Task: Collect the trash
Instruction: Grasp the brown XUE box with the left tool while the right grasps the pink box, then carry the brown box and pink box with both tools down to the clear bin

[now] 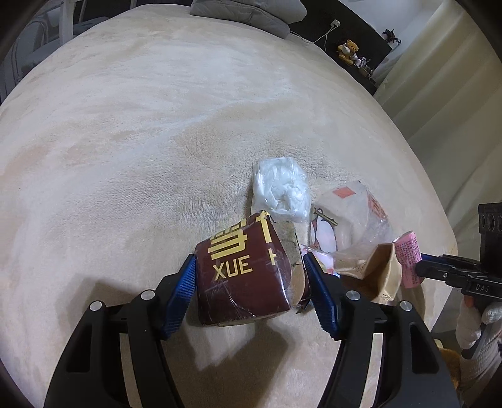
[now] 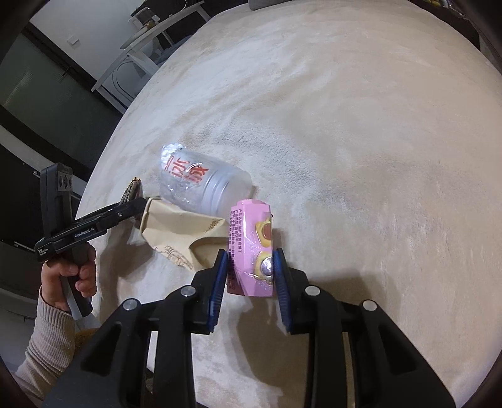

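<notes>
My left gripper [image 1: 249, 270] is shut on a dark red carton [image 1: 244, 270] with gold "XUE" lettering, just above the beige blanket. My right gripper [image 2: 249, 266] is shut on a pink drink carton [image 2: 251, 251], which also shows in the left wrist view [image 1: 408, 260]. Beside them lie a crumpled tan paper bag [image 2: 182, 232], a clear plastic cup [image 2: 200, 182] with red print, and a white plastic wad [image 1: 280, 188]. The left gripper shows from the side in the right wrist view [image 2: 125, 213].
The trash lies near the edge of a beige plush blanket [image 1: 141, 141]. A grey pillow [image 1: 248, 12] sits at the far end. A teddy bear [image 1: 346, 50] sits on a dark shelf. A white chair [image 2: 147, 40] stands beyond the bed.
</notes>
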Action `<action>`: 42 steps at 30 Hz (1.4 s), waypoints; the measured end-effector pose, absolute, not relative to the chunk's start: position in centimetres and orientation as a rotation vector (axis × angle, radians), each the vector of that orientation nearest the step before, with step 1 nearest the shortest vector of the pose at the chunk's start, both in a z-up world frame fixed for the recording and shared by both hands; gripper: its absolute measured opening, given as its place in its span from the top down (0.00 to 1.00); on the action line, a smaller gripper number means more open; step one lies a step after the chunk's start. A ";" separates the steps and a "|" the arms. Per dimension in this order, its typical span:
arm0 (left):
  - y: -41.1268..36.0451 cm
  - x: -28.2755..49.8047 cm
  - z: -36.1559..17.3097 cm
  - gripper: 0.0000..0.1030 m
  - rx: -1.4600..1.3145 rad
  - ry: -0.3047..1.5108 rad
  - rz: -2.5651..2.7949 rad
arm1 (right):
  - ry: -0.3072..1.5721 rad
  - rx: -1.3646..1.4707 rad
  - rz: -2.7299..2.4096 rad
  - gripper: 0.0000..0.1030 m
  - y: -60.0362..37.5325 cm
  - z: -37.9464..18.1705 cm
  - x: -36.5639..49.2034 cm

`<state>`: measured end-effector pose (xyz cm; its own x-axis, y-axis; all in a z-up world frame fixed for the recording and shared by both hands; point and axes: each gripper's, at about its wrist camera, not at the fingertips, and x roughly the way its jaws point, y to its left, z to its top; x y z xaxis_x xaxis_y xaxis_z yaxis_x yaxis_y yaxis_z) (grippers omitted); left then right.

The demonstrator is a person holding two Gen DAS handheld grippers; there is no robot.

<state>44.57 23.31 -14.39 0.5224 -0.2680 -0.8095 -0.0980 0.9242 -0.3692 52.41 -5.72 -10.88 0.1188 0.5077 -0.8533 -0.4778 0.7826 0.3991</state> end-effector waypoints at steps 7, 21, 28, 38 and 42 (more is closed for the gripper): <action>21.5 40.6 -10.0 0.36 -0.367 0.950 -0.110 | 1.232 0.043 0.734 0.70 -7.4 -8.0 48.0; 15.6 30.1 -2.6 0.36 -0.309 0.828 -0.163 | 1.150 0.046 0.740 0.70 -11.8 -1.9 36.8; 13.2 25.5 -1.3 0.36 -0.280 0.817 -0.170 | 1.100 0.065 0.745 0.70 -14.2 0.4 32.0; 9.5 19.7 0.7 0.36 -0.243 0.774 -0.201 | 1.040 0.087 0.771 0.70 -16.9 2.7 25.2; 8.2 17.9 0.6 0.36 -0.242 0.775 -0.214 | 1.020 0.111 0.779 0.70 -18.1 3.2 22.7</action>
